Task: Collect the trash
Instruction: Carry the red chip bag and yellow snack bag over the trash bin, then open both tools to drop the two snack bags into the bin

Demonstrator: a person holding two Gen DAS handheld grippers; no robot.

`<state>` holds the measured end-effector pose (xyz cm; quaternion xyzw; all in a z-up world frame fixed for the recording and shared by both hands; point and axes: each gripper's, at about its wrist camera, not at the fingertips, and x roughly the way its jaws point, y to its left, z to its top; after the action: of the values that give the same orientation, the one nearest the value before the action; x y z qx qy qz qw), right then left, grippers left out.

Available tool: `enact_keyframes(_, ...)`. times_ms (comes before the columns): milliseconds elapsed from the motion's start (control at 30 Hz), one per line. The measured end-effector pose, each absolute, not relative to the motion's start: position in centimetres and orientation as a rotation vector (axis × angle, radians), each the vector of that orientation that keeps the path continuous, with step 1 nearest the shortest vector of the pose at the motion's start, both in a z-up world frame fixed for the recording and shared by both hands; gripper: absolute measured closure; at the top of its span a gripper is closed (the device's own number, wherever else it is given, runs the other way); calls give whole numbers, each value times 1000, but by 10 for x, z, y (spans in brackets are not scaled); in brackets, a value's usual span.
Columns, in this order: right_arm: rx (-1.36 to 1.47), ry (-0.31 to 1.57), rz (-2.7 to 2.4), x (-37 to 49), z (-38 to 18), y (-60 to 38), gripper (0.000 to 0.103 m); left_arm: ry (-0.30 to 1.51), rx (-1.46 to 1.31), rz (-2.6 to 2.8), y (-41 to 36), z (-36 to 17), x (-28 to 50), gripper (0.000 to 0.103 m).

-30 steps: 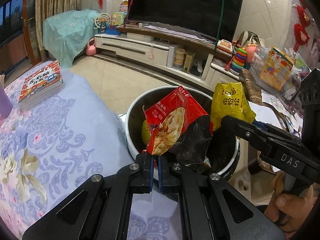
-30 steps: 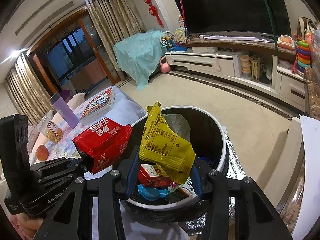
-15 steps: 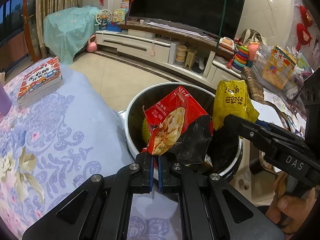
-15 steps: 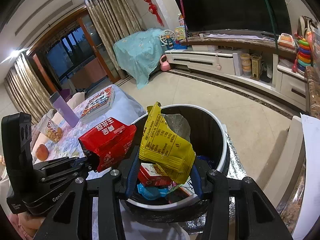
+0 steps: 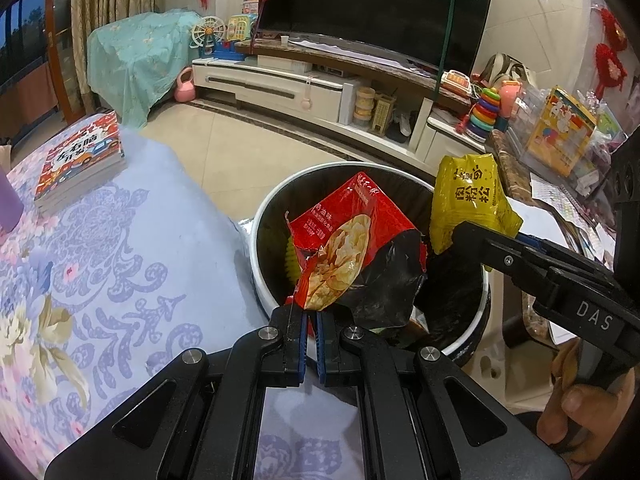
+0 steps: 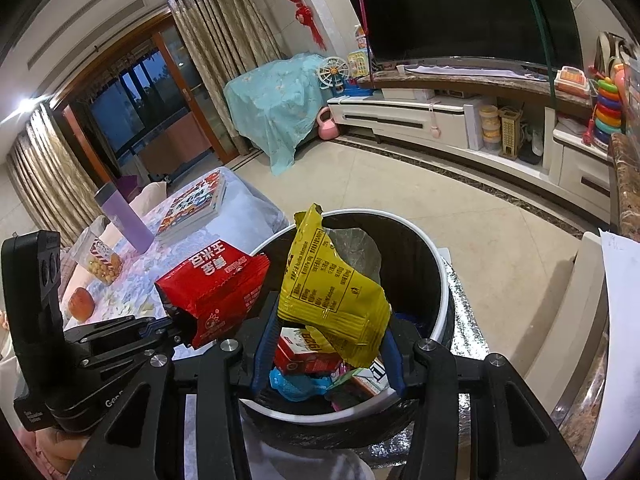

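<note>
Bin position is the whole story here: both wrappers hang right over the open mouth of the trash bin [image 5: 264,216], so the drop is straight down for each.

Left hand-held gripper [image 5: 311,316] is pinched nearly shut on the bottom corner of the red snack bag [image 5: 352,240]. The bag stands up and away from the fingertips, its long axis running from the pinch out over the bin's near rim, with the torn black-lined flap sagging to the right. Seems like letting go would tip it inward, though the pinch point sits about over the rim, so it might catch the edge.

Right hand-held gripper [image 6: 326,344] is partway open but clamped across the yellow packet [image 6: 332,292], which sticks up between the blue pads and leans toward the bin's far side. Underneath it the bin already holds a red carton and other scraps.

Yellow one looks better centred over the opening, so the right side probably has the easier release. The counter with the floral cloth [image 5: 100,280] lies just left of the bin.
</note>
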<state>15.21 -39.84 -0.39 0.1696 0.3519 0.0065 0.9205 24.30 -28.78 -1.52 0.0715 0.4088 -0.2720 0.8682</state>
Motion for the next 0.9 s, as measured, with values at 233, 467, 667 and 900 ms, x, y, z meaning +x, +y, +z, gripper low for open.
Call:
enact_keyframes(233, 348, 727, 9, 155, -4, -401, 56, 855, 154, -567, -289, -16, 245, 100)
enact_keyframes(467, 364, 744, 9, 159, -6, -403, 52, 847, 153, -554, -286, -14, 244, 55)
enact_keyframes(667, 390, 721, -5, 152, -1, -407, 30, 830, 126, -539, -268, -12, 237, 54)
enact_keyframes(900, 406, 689, -8, 135, 6, -399, 14, 829, 45, -512, -233, -13, 220, 49)
